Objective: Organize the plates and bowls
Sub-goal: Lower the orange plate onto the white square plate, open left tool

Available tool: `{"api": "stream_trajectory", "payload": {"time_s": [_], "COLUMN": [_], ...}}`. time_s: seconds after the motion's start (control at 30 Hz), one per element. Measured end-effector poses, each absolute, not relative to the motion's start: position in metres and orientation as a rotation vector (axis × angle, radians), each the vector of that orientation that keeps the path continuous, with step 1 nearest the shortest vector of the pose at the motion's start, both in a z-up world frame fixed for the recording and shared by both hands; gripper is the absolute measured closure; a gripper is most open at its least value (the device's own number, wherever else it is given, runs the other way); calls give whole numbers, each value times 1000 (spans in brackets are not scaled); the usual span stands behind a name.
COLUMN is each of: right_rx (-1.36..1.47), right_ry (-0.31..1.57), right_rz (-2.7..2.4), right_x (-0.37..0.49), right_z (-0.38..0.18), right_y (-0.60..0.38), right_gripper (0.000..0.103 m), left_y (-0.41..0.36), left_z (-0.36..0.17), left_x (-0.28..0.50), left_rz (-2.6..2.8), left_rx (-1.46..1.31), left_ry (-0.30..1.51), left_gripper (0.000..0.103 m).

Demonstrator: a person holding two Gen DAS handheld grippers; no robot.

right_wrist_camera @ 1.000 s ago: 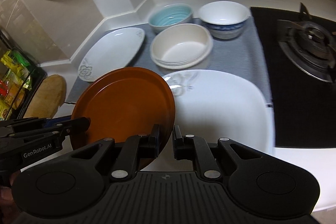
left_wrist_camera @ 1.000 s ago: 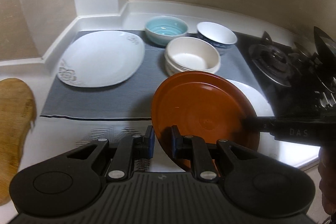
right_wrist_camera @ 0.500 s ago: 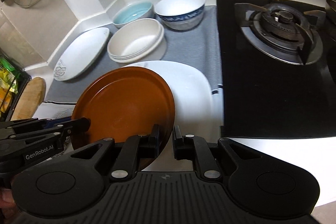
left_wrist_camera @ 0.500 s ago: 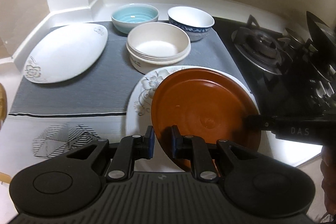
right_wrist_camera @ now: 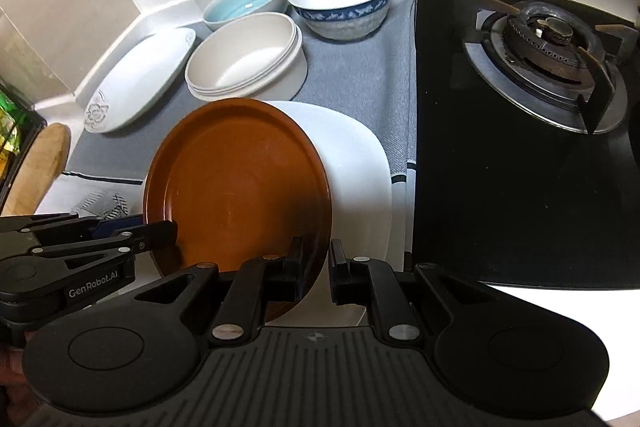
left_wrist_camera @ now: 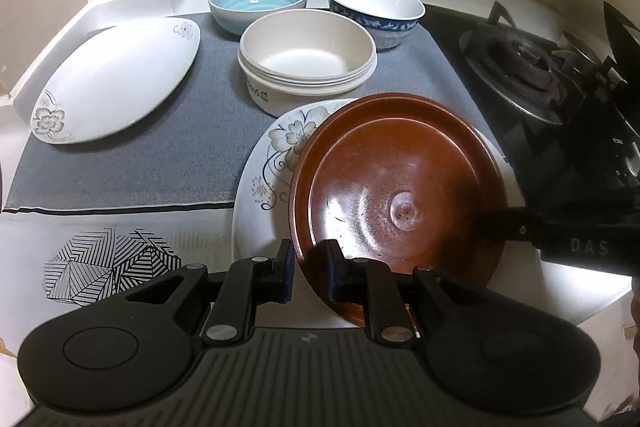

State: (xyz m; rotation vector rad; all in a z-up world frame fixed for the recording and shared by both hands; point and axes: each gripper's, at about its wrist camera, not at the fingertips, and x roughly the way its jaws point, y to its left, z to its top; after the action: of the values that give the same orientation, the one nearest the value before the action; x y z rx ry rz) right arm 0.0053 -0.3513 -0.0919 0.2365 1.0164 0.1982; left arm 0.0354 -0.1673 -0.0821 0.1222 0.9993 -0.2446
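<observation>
A round brown plate [left_wrist_camera: 396, 187] with a raised rim and glossy face is held tilted, its rim clamped at the near-left edge between the left gripper [left_wrist_camera: 310, 273] fingers and at the near-right edge by the right gripper [right_wrist_camera: 314, 269]. Directly beneath and beyond it lies a white plate [left_wrist_camera: 276, 155] with a dark floral print, flat on the grey mat. Ahead of the grippers stands a stack of cream bowls [left_wrist_camera: 306, 55]; past it, a light-blue bowl [left_wrist_camera: 258, 1] and a blue-patterned white bowl [left_wrist_camera: 376, 9] side by side. Forward-left lies an oval white plate [left_wrist_camera: 116, 79] with grey flowers
</observation>
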Motion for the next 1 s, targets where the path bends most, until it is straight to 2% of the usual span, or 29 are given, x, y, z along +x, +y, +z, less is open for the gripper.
{"api": "stream_trajectory", "payload": {"time_s": [0.33, 0.47, 0.6, 0.93, 1.0], "right_rx": [189, 175, 162, 198, 207], "right_ry": [1059, 1071, 1070, 994, 969], "right_rz": [213, 217, 205, 163, 165], "right_x": [13, 12, 8, -15, -20], "right_z": [-95, -96, -94, -83, -80], "right_y": [-345, -342, -339, -340, -337], "right_gripper": [89, 87, 86, 86, 86], "left_y": [-170, -168, -157, -116, -106], "left_z": [-88, -85, -71, -45, -44], "left_x": [37, 34, 27, -5, -9], "left_rz": [-226, -216, -187, -124, -121], "left_rx": [138, 138, 106, 26, 12], "left_ry": [1013, 1008, 978, 899, 882], "left_gripper": [85, 81, 71, 72, 81]}}
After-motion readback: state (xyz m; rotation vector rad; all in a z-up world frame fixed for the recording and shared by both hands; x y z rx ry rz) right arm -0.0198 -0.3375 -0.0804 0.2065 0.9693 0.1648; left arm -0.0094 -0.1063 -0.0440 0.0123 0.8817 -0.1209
